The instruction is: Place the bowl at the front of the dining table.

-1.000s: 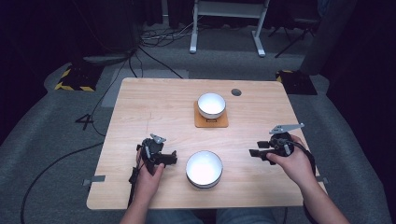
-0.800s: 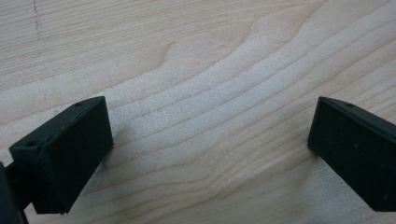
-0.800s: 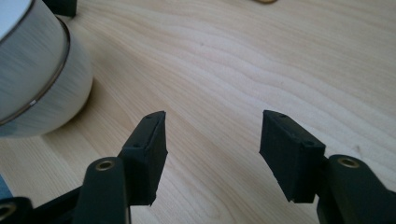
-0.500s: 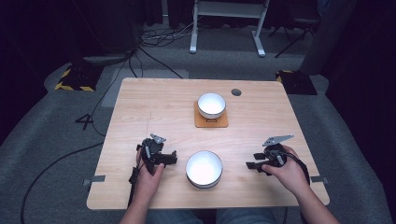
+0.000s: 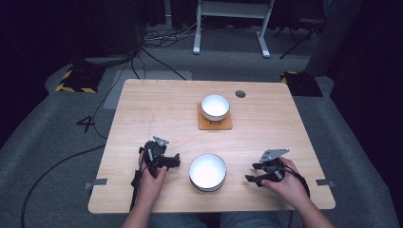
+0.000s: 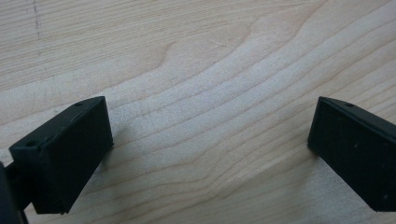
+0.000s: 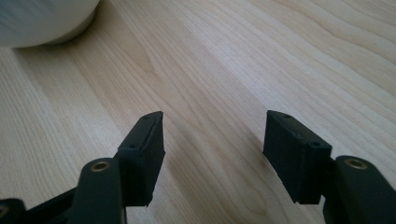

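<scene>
Pale wood grain runs across the surface in front of you, ringed by grey carpet and dark surroundings. Your nearer white bowl sits close to the surface's 6 o'clock edge, right way up, between your two hands and apart from both. Seen along your right jaws, its rounded side shows at about 11 o'clock, well clear of the tips.

Your right gripper lies at the bowl's 3 o'clock, low over the wood, pointing back toward the bowl. Its jaws have just been opening and stand spread with bare wood between them. Your left gripper is at the bowl's 9 o'clock, just beside its rim without touching, and its jaws are spread wide, again with plain grain between them.

Farther out, at 12 o'clock from the near bowl, a second white bowl stands on a square brown mat. A small dark disc lies at 1 o'clock, near the far edge.
</scene>
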A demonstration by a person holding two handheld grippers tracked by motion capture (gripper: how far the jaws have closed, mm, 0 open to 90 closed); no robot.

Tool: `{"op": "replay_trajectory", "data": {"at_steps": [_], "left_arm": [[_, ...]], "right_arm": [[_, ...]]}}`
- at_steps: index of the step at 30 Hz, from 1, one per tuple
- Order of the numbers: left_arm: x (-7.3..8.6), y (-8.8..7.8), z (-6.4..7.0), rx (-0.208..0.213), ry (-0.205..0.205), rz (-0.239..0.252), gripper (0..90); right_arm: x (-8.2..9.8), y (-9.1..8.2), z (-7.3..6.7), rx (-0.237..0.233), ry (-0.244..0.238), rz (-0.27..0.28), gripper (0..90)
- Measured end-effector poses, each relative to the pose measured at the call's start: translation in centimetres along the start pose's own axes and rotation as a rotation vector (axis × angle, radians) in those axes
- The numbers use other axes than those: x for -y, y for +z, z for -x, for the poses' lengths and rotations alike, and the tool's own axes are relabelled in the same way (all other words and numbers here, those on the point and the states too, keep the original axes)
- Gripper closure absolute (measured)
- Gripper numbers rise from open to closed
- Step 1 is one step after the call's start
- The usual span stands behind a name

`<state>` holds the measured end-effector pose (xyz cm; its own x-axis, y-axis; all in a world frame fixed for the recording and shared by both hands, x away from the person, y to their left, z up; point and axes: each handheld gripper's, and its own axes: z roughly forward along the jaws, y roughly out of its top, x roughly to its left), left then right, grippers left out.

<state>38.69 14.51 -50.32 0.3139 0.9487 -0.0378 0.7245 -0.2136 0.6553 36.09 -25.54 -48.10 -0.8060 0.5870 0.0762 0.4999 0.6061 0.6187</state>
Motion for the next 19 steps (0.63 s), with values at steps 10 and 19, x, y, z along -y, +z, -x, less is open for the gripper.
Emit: {"op": "replay_trajectory", "data": {"at_steps": [10, 19], "left_arm": [[0.0, 0.0, 0.0, 0.000, 0.000, 0.000, 0.1], [0.0, 0.0, 0.0, -0.003, 0.003, -0.001, 0.1]], "right_arm": [[1.2, 0.7, -0.9, 0.009, -0.050, 0.084, 29.1], [2.2, 1.3, -1.2, 0.020, -0.100, 0.170, 20.4]]}}
